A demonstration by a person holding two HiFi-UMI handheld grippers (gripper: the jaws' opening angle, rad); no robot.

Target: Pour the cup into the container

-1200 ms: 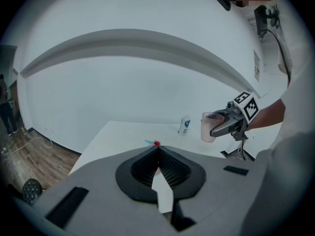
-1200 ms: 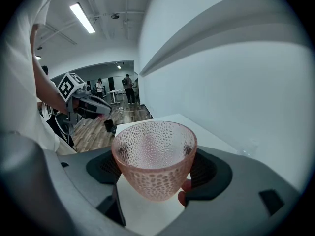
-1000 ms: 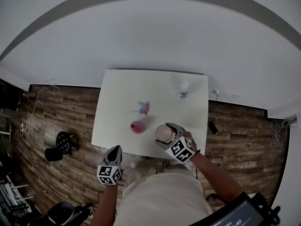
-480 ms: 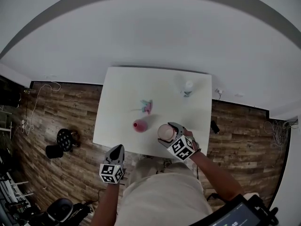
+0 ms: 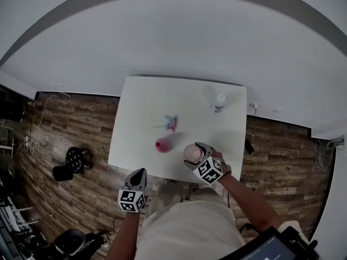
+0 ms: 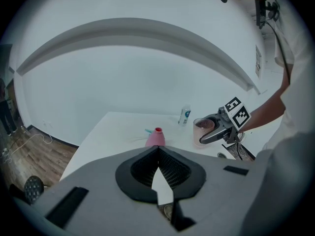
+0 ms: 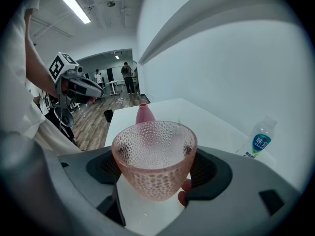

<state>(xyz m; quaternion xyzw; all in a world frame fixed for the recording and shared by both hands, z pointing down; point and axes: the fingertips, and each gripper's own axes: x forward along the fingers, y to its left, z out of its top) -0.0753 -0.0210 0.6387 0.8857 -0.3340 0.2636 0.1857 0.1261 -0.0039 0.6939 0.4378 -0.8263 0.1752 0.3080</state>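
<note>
The right gripper [image 5: 195, 156] was clamped on the cup [image 7: 153, 159], with one jaw on each side of its wall, and it held the cup upright. The cup was of pink glass with small dimples all over. I could not tell whether there was anything in it, or whether its bottom touched the table [image 5: 141, 104]. In the head view the cup was over the near part of the white table, close to the front edge. The container [image 5: 162, 144], a pink vessel with a narrow red mouth, stood upright on the table to the left of the cup, near it but not touching it. The left gripper [image 6: 158, 156] had its jaws together with nothing between them. It was in front of the near edge of the table and pointed toward the container. A plastic bottle [image 5: 219, 102] with a blue label stood at the far right part of the table, well apart from the cup. A small pink and blue thing [image 5: 171, 122] lay behind the container, too small to tell what it was. The floor [image 5: 70, 129] around the table was of wood.
</note>
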